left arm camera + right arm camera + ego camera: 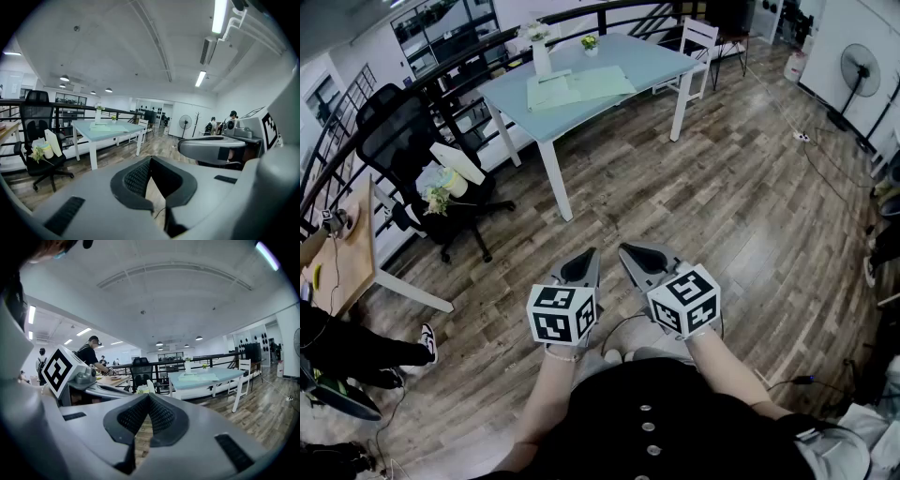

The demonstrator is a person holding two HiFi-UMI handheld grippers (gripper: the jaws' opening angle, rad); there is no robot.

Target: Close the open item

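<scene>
A pale green open folder or book (pixel 577 87) lies flat on the light blue table (pixel 661 56) across the room; what kind of item it is I cannot tell for sure. Both grippers are held close to the person's body, far from that table. My left gripper (pixel 591 253) is shut with nothing in it, and so is my right gripper (pixel 625 249). The two sit side by side over the wooden floor. The left gripper view shows its shut tips (pixel 150 159) with the table (pixel 108 129) far off. The right gripper view shows its shut tips (pixel 149 396) and the table (pixel 206 378).
A black office chair (pixel 398 131) carrying a small plant and a white object (pixel 450 173) stands left of the table. A white chair (pixel 698 37) is behind it. A wooden desk (pixel 361 248) is at far left, a fan (pixel 860 64) at far right, and cables (pixel 825 173) cross the floor.
</scene>
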